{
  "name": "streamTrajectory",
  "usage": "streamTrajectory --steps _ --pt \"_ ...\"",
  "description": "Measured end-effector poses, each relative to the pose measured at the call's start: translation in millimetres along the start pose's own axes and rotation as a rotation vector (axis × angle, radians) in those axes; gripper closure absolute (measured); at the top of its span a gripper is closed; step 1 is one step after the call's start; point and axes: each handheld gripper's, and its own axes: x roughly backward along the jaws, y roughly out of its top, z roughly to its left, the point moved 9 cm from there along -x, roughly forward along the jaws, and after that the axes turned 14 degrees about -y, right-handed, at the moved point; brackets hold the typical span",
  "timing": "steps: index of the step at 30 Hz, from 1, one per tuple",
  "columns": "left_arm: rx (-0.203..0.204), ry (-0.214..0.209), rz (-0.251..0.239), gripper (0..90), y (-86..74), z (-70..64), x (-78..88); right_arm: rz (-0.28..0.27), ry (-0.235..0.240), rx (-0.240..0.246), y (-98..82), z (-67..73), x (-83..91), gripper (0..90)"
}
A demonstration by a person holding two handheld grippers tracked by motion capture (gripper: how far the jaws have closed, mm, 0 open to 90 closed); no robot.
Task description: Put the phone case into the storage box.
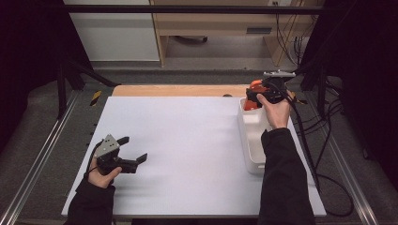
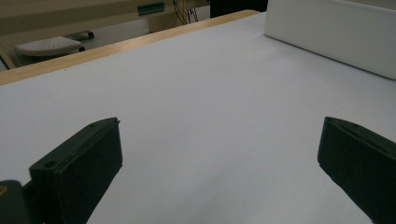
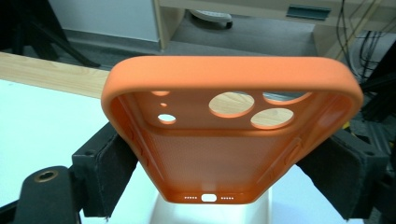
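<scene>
Over the far end of the white bin, the right gripper holds an orange phone case clear of the bin's rim. From the right gripper view its jaws are clenched on the case's two long side walls, one pad on each, with the open inside of the case turned up toward the camera, the lens cut-outs at the end away from the gripper and the charging-port slot at the near end, close to the jaws.

The case looks like moulded silicone or soft rubber — light, flexible and matte, so probably grippy rather than slick. Judging by that, squeezing across the side walls could bow them inward, and a hard pinch might let the shell fold or spring out. The firmer places to hold should be the thick corners or the bottom edge by the port. It is not fragile; a drop into the bin would likely do it no harm.

Well to the left of the bin, the left gripper rests low over the white table with its jaws spread wide and nothing between them — the left gripper view shows bare tabletop in the gap, with the bin's side wall farther off.
</scene>
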Motion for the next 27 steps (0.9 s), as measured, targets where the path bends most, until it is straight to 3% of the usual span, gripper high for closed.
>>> streamTrajectory --steps 27 --pt "-0.003 -0.004 0.01 0.0 -2.4 -0.7 -2.9 0.059 -0.048 -0.042 -13.5 6.3 -30.8 15.1"
